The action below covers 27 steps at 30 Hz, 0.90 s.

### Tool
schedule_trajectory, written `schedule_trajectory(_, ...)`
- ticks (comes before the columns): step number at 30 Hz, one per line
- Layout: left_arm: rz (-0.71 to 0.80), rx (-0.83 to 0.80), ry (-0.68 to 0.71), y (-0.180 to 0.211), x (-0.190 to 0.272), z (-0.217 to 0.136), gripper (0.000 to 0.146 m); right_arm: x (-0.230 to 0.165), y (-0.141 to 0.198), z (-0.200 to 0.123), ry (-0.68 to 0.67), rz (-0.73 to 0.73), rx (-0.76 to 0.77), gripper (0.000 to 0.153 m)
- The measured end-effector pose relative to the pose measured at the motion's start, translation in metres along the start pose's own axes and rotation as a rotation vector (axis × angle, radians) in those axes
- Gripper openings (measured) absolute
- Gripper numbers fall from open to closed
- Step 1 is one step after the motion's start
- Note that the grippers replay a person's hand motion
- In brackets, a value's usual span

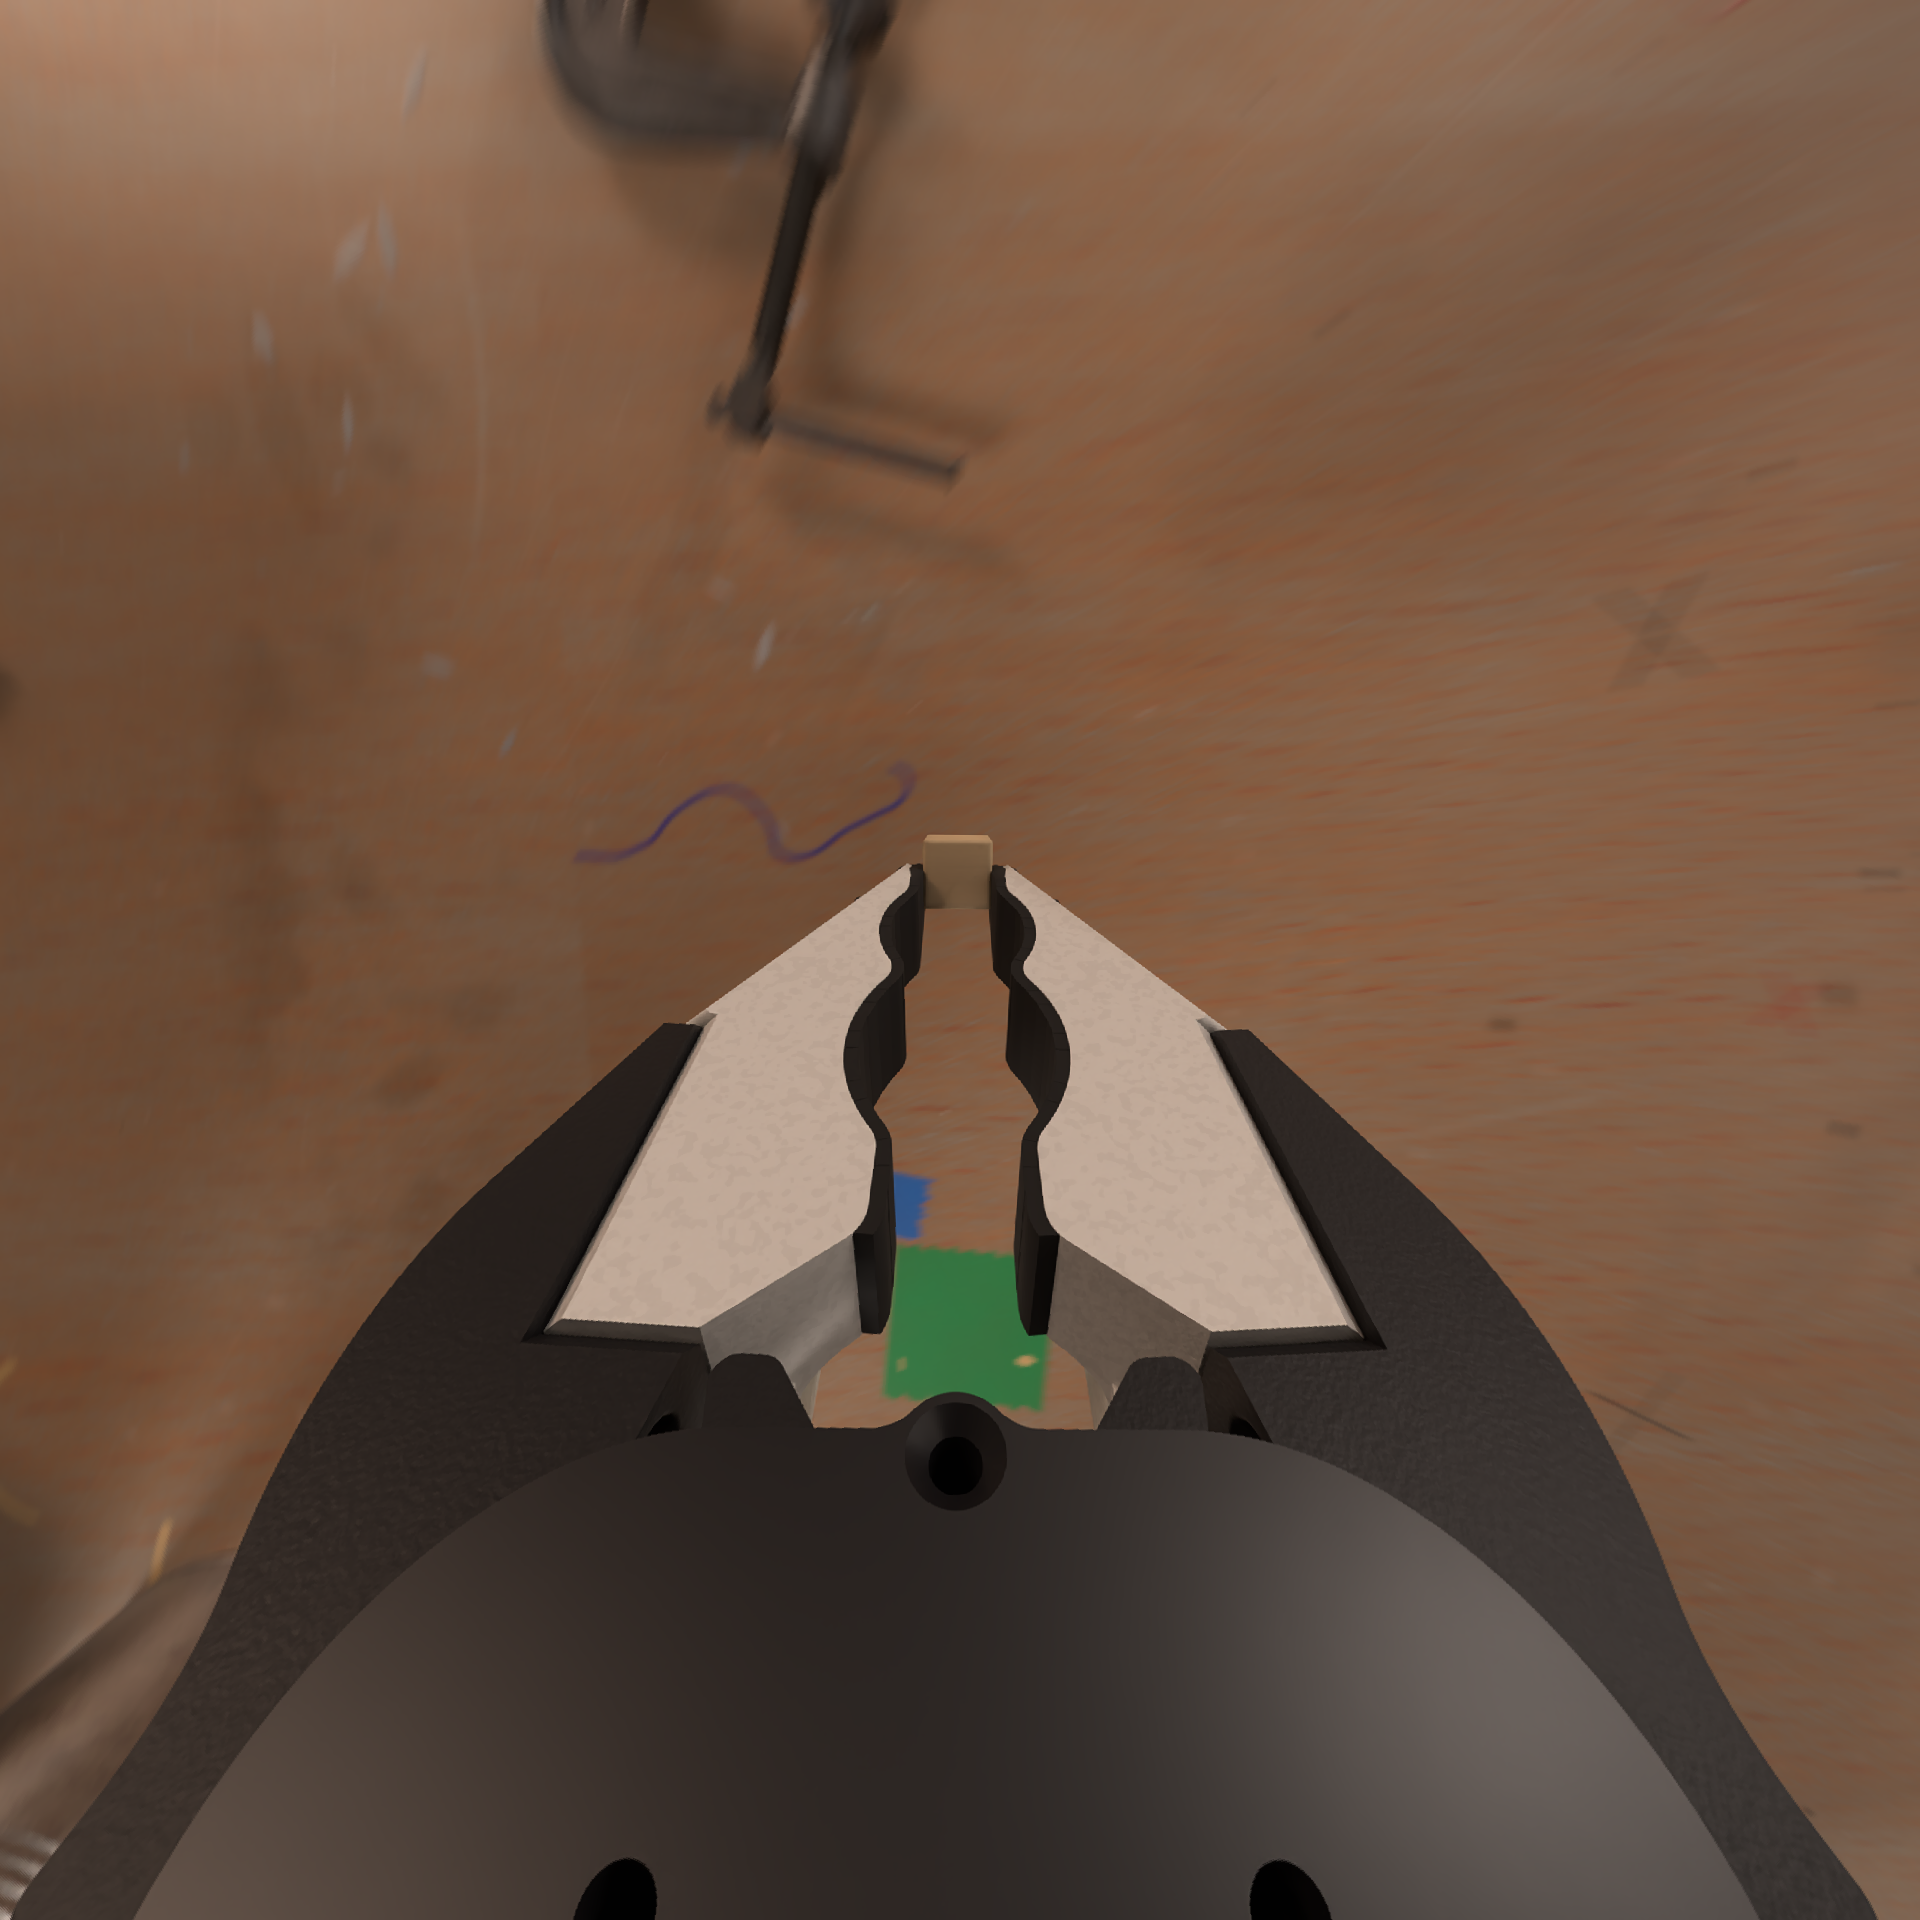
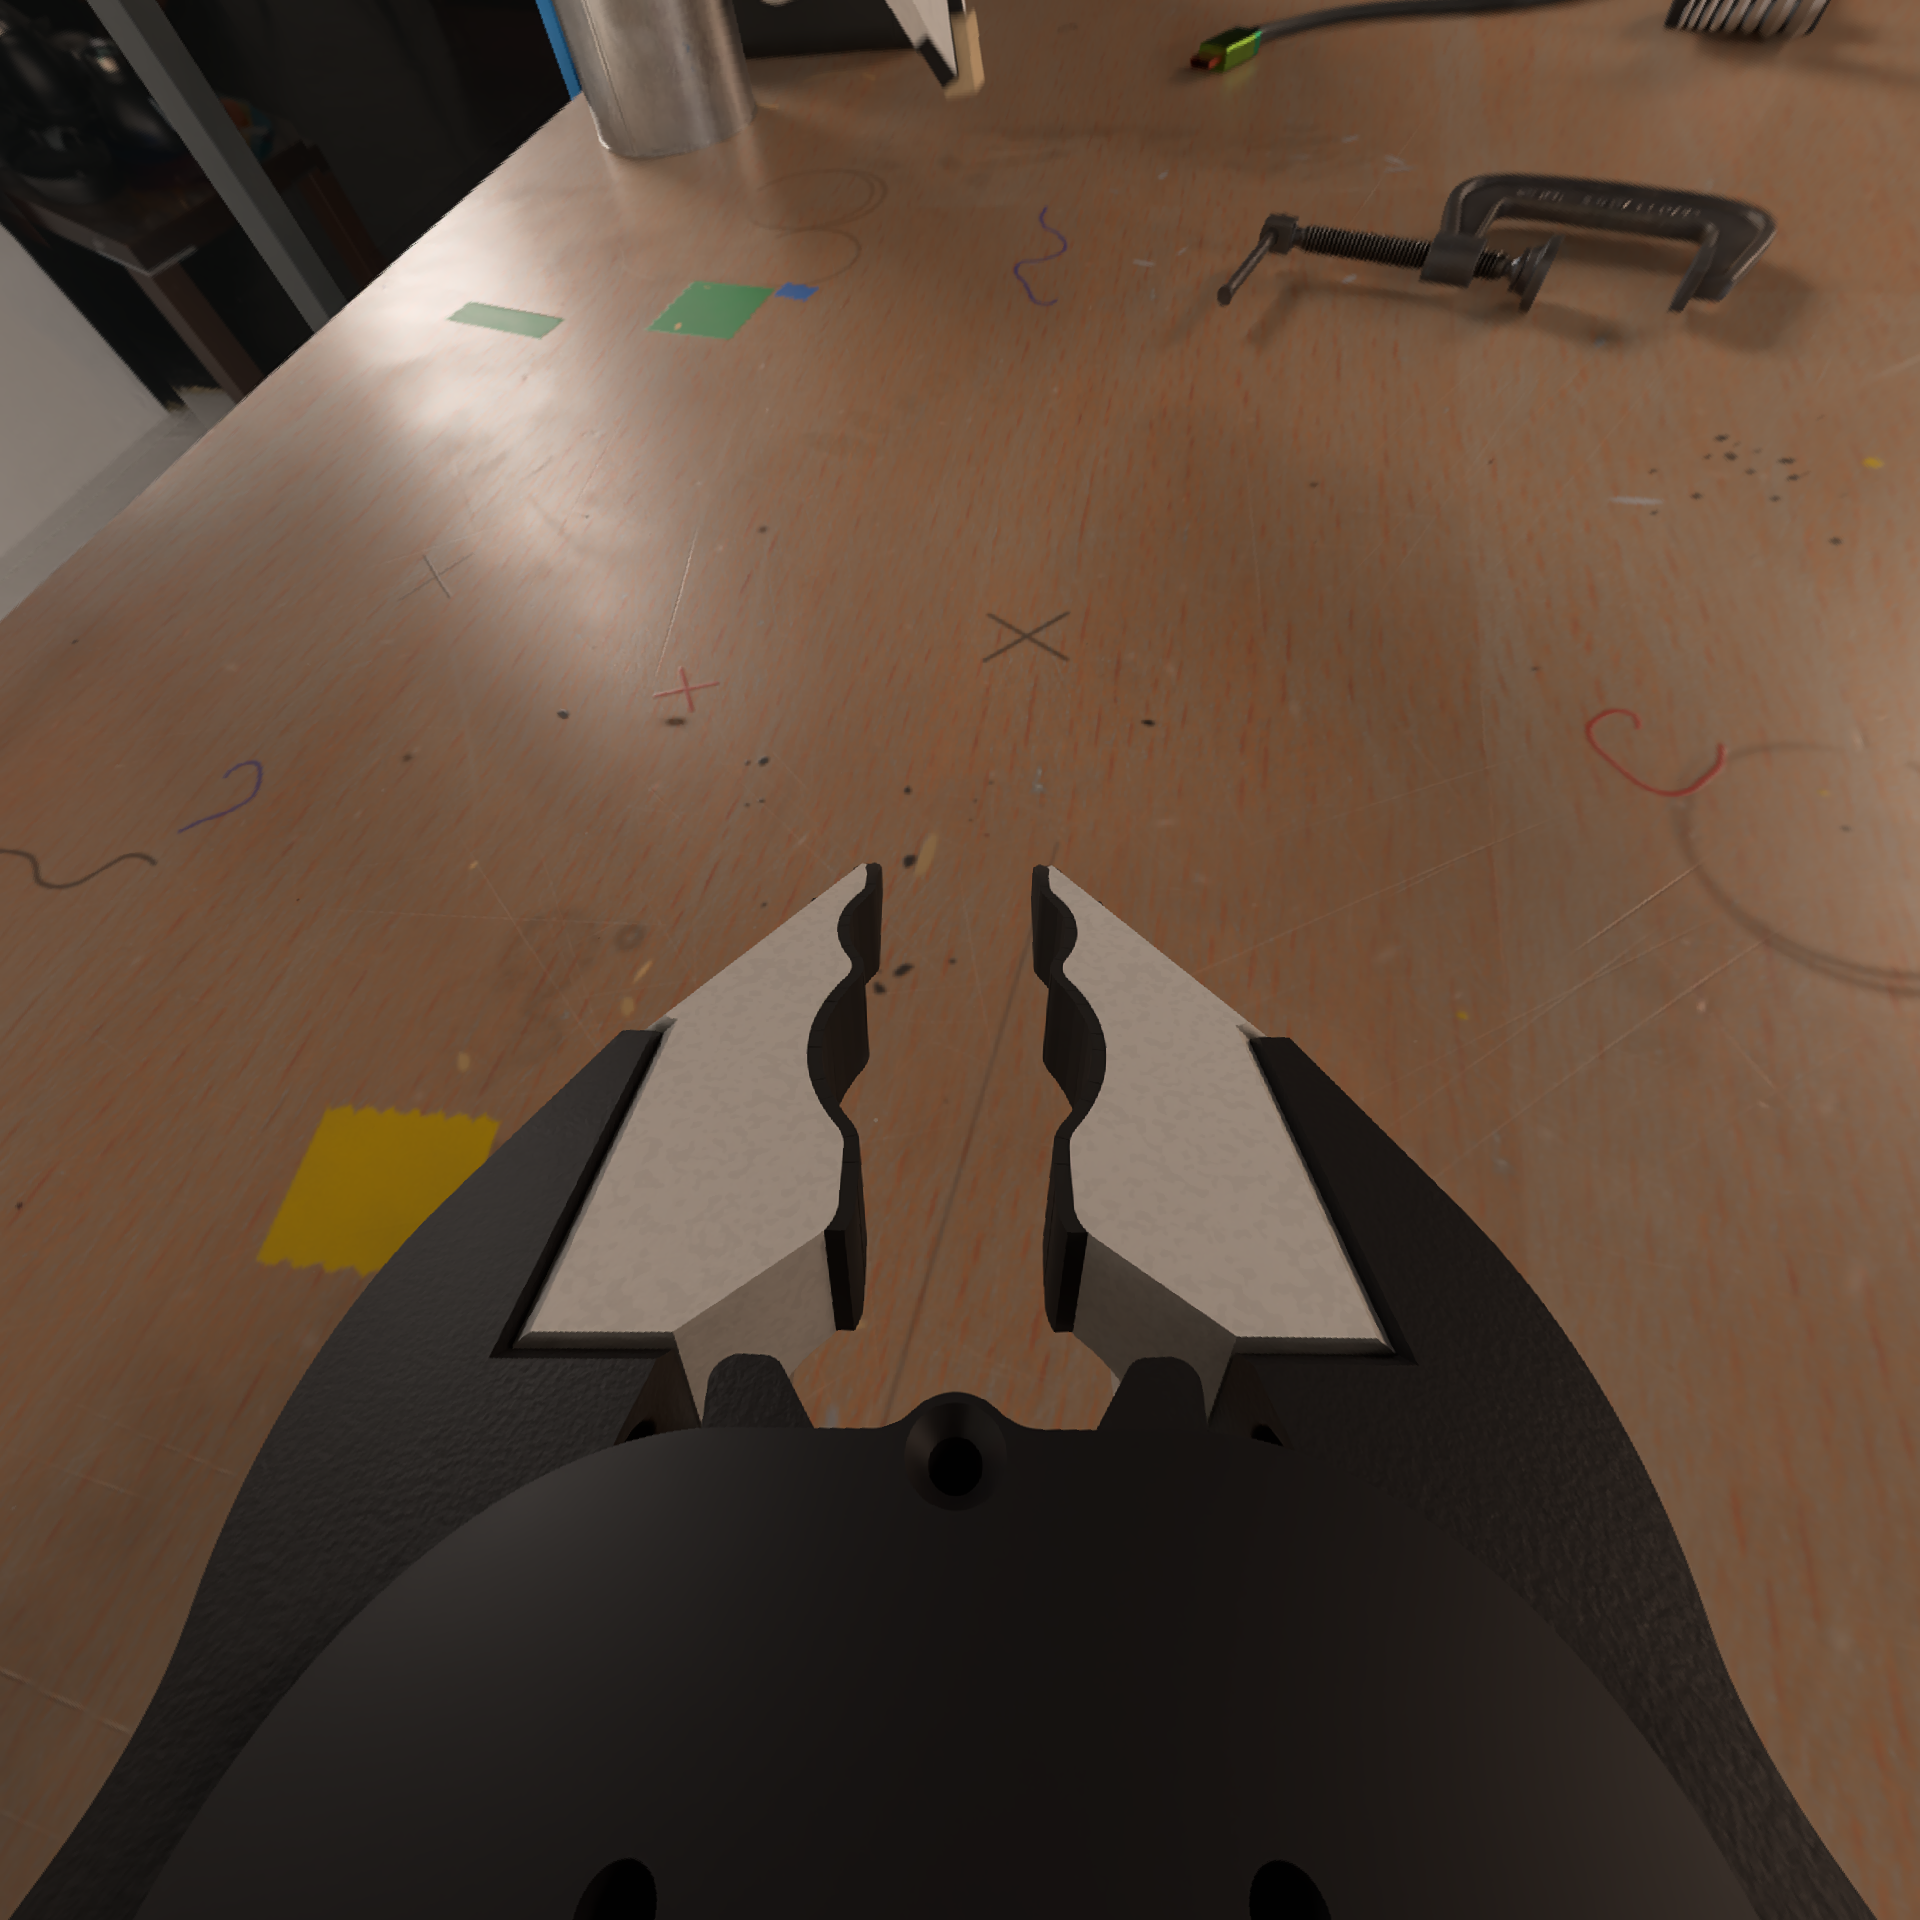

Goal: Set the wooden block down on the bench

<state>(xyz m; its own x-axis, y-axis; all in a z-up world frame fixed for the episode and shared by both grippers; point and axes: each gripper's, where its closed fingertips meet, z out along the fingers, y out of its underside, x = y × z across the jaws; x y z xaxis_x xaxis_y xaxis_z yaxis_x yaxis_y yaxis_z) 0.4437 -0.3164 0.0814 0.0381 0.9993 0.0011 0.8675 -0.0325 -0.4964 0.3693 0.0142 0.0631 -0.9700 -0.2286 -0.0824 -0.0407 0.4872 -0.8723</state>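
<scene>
My left gripper (image 1: 957, 883) is shut on a small tan wooden block (image 1: 958, 871), pinched between its fingertips and held above the brown wooden bench (image 1: 1351, 727). In the right wrist view the same block (image 2: 968, 62) shows at the top edge, hanging from the left gripper's tips well above the bench (image 2: 1247, 520). My right gripper (image 2: 956, 883) is open and empty, low over the near part of the bench.
A dark metal C-clamp (image 2: 1507, 244) lies at the far right; it also shows blurred in the left wrist view (image 1: 800, 229). A metal cylinder (image 2: 665, 73) stands far left near the bench edge. Green tape patches (image 2: 712, 310), yellow tape (image 2: 374, 1184), and a cable plug (image 2: 1226, 50) lie on the bench.
</scene>
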Motion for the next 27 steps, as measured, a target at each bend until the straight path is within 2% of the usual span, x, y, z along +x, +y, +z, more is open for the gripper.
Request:
schedule_trajectory(3,0.108,0.173,0.147,-0.036,0.058,-0.039,0.012,0.001,-0.009,-0.008,0.011,-0.01,0.026,0.029)
schedule_trajectory(6,0.335,0.277,0.357,-0.062,0.155,-0.061,0.012,0.003,-0.022,-0.02,0.033,-0.018,0.066,0.029)
schedule_trajectory(10,0.637,0.151,0.578,-0.048,0.281,-0.036,0.012,0.014,-0.035,-0.042,0.155,0.028,0.061,0.029)
schedule_trajectory(13,0.751,0.052,0.658,-0.027,0.336,-0.013,0.012,0.018,-0.044,-0.065,0.219,0.052,0.036,0.029)
schedule_trajectory(14,0.776,0.037,0.668,-0.022,0.347,-0.006,0.012,0.02,-0.046,-0.073,0.24,0.059,0.03,0.029)
schedule_trajectory(17,0.87,0.009,0.56,-0.012,0.361,0.023,0.012,0.025,-0.051,-0.093,0.282,0.077,0.039,0.029)
schedule_trajectory(19,0.903,-0.024,0.542,-0.005,0.368,0.038,0.012,0.029,-0.05,-0.099,0.293,0.103,0.048,0.029)
schedule_trajectory(27,0.974,-0.145,0.484,0.016,0.367,0.066,0.012,0.038,-0.032,-0.095,0.302,0.181,-0.026,0.029)
